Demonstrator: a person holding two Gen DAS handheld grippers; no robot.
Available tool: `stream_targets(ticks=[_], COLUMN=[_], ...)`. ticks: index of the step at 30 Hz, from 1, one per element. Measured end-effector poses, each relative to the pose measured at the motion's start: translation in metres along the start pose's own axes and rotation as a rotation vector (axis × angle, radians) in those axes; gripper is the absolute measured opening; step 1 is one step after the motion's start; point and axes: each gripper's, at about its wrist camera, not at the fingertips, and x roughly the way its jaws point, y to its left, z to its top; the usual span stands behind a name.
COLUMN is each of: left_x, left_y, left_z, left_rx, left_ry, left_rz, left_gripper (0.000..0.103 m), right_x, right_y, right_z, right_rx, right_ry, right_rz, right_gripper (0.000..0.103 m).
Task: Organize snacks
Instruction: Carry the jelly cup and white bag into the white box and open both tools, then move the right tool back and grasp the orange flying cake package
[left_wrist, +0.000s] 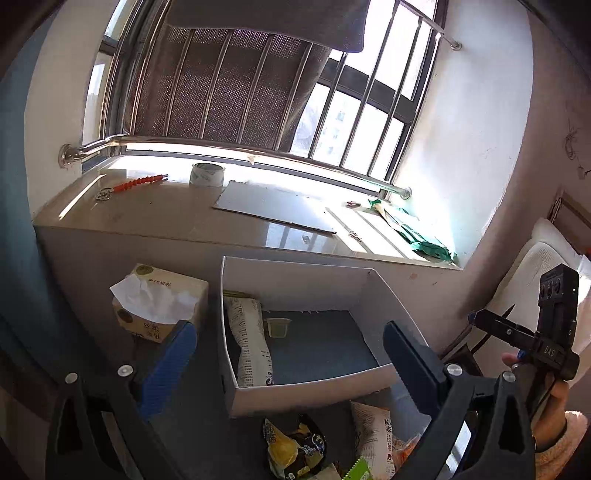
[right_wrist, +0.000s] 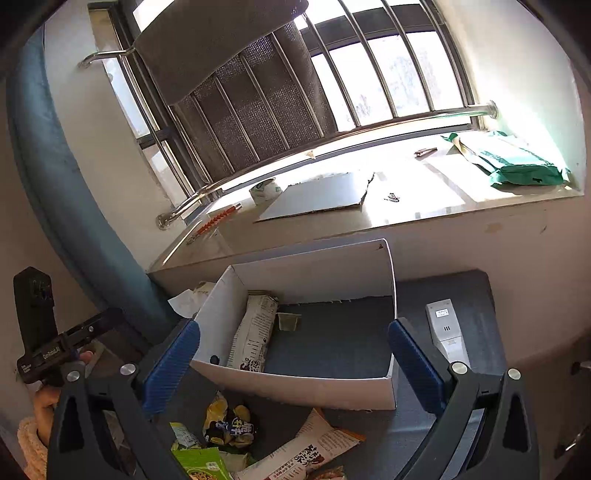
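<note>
- Both tools stand released, jaws wide with nothing between them: the left tool (left_wrist: 291, 350) and the right tool (right_wrist: 293, 349) both hover in front of the white cardboard box (right_wrist: 295, 387), which rests on the dark blue-grey surface (right_wrist: 461, 295).
- The step in hand, as I judge it, is picking the next loose snack from the pile just in front of the box's near wall and carrying it inside.
- To do it well: dip one tool at a time, close across the narrow width of a packet rather than its crinkly end, lift clear of the near wall, and lay it flat beside the packet that is already in there.
- In the box: one long white printed snack packet (right_wrist: 255, 332) against the left wall, and one small clear jelly cup (right_wrist: 288, 321) beside it; two things.
- Outside, near the front wall: one yellow-and-black bag (right_wrist: 227, 424), one long white packet with an orange end (right_wrist: 314, 443), one green packet (right_wrist: 199, 461); at least three, with more cut off by the frame edge.
- One tissue box (left_wrist: 159, 302) stands left of the box; one white remote (right_wrist: 445, 328) lies to its right.
</note>
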Motion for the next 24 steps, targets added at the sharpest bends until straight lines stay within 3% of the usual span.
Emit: stream_targets(ticks=[8, 11, 18, 24], left_x=[-0.085, -0.107, -0.127, -0.123], left_y=[-0.035, -0.044, -0.047, -0.032], left_z=[-0.064, -0.094, -0.166, -0.213], left_rx=[0.166, 0.168, 0.109, 0.057], left_ry=[-0.050, -0.057, -0.028, 0.067], left_rz=[0.010, -0.013, -0.034, -0.004], left_gripper=[0.103, 0.103, 0.103, 0.103], right_x=[-0.087, -0.109, -0.133, -0.120], right_y=[0.028, 0.033, 0.025, 0.008], right_z=[-0.059, -0.088, -0.170, -0.227], right_rx=[-0.088, -0.118, -0.103, -0.068], right_ry=[-0.107, -0.119, -0.084, 0.064], right_rz=[0.027, 0.000, -0.094, -0.137], right_gripper=[0.103, 0.103, 0.103, 0.103])
